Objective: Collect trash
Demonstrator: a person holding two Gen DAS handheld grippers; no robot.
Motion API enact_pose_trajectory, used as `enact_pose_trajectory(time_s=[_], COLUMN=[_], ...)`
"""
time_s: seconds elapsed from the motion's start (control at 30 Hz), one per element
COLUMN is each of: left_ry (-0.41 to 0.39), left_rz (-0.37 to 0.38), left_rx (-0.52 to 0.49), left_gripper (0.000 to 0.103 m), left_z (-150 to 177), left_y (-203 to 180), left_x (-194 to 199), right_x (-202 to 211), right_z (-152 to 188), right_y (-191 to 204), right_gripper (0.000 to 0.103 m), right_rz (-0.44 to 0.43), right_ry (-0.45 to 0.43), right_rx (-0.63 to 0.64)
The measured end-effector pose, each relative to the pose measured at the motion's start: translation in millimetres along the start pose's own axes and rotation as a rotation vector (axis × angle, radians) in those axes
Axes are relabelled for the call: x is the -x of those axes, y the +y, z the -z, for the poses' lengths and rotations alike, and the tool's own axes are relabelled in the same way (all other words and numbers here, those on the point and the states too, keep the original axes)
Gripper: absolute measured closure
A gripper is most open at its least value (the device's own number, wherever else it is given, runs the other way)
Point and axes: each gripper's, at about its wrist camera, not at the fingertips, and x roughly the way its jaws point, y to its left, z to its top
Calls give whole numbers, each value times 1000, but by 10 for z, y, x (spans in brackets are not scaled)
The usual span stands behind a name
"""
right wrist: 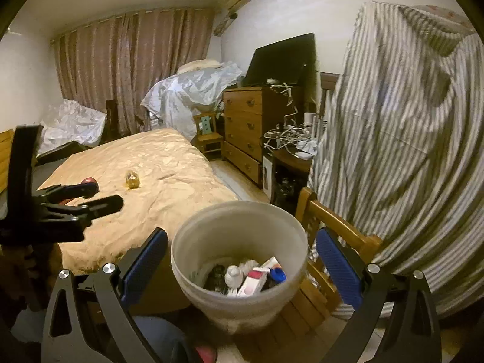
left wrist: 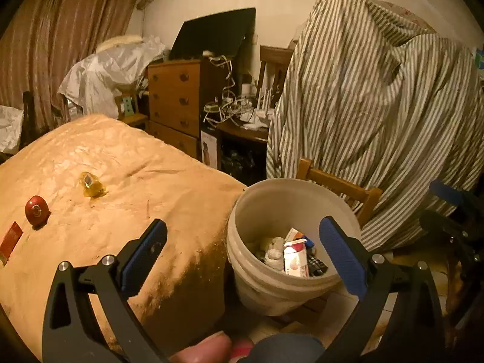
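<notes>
1. beside the bed's near corner stands one white bucket (left wrist: 290, 284), on a wooden chair (right wrist: 338, 230); inside lie a white-and-red carton (left wrist: 295, 257), crumpled white bits and some dark scraps.
2. on the bed (left wrist: 136, 157) three loose things remain: one red egg-shaped thing (left wrist: 37, 210) near the left edge, one red packet (left wrist: 10, 239) just beside it at that edge, and one yellow wrapper (left wrist: 90, 185) further in, toward the middle.
3. two grippers: the left gripper (left wrist: 242, 251) hangs wide and empty, spanning the bed's corner and the bucket; the right gripper (right wrist: 242, 255) is also wide and empty, its fingers either side of the bucket, not touching it.
4. the bed wears a wrinkled tan cover, darker down its near side.
5. the room: pink curtains (right wrist: 133, 69), one wooden dresser (right wrist: 245, 127) with a dark screen (right wrist: 281, 59) on top, a low table of tangled white cables (left wrist: 233, 106), plastic-covered heaps, and a striped sheet (left wrist: 378, 96) draped tall behind the chair.
</notes>
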Motion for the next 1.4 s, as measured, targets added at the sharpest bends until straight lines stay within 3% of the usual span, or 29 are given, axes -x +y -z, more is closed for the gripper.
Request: enact_pose_trajectory(time_s=[0.2, 0.4, 1.2, 1.4], left_ry=[-25, -34, -40, -29], left_rz=[2, 37, 35, 71], left_rx=[-52, -80, -109, -107], left_gripper=[6, 6, 6, 6], left_z=[167, 247, 240, 216], left_y=[-270, -424, -543, -576], left_x=[297, 503, 651, 623], right_x=[393, 609, 601, 595], right_z=[137, 275, 226, 218], right_y=[-116, -234, -294, -307], right_gripper=[5, 5, 5, 5], right_rz=[71, 72, 45, 46], right_ry=[-7, 15, 18, 15], right_rx=[-17, -43, -55, -56])
